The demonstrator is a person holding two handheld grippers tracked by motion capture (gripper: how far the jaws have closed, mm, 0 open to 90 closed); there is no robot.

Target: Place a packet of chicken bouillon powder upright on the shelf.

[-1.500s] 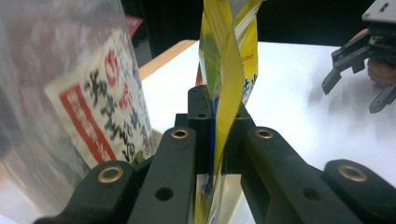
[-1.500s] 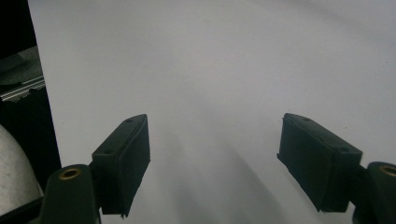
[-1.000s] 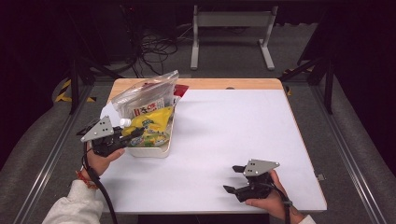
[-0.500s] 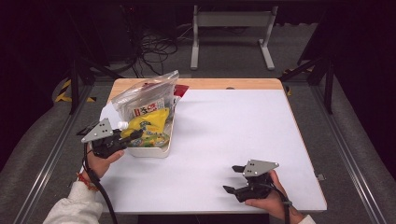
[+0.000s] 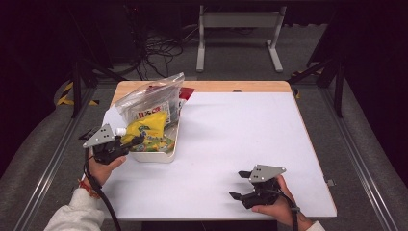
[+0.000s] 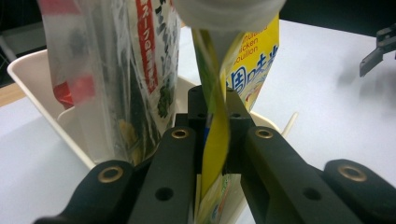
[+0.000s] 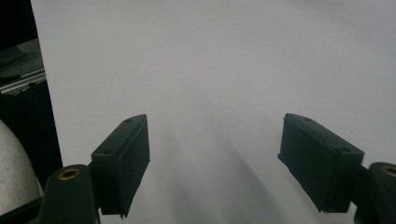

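In the high view, little change is seen against the frames of a second and half a second ago: the left gripper (image 5: 126,143) is found at the same near corner of the cream plastic tray (image 5: 159,155), perhaps lifted a trifle, and the yellow spouted pouch (image 5: 144,129) is tilted much as it was, so the pouch is judged to be gripped but not yet drawn out of the tray. The right gripper (image 5: 240,185) is unmoved on the bare white table (image 5: 240,134), well apart from the left one and from the tray. Just beyond the left gripper, a clear zip bag of packets (image 5: 153,98) is seen leaning upright in the tray, beside the pouch. In the left gripper view, the jaws are shown pressed together on the thin yellow edge of the pouch (image 6: 215,140), which rises straight ahead of them to its white cap (image 6: 229,11); the zip bag (image 6: 112,79) stands to the left of the jaws, inside the tray wall (image 6: 32,84), and the right gripper's tips (image 6: 379,49) are glimpsed far off to the right. In the right gripper view, the jaws are held wide apart, nothing is between them, and only the white tabletop (image 7: 210,70) lies ahead.
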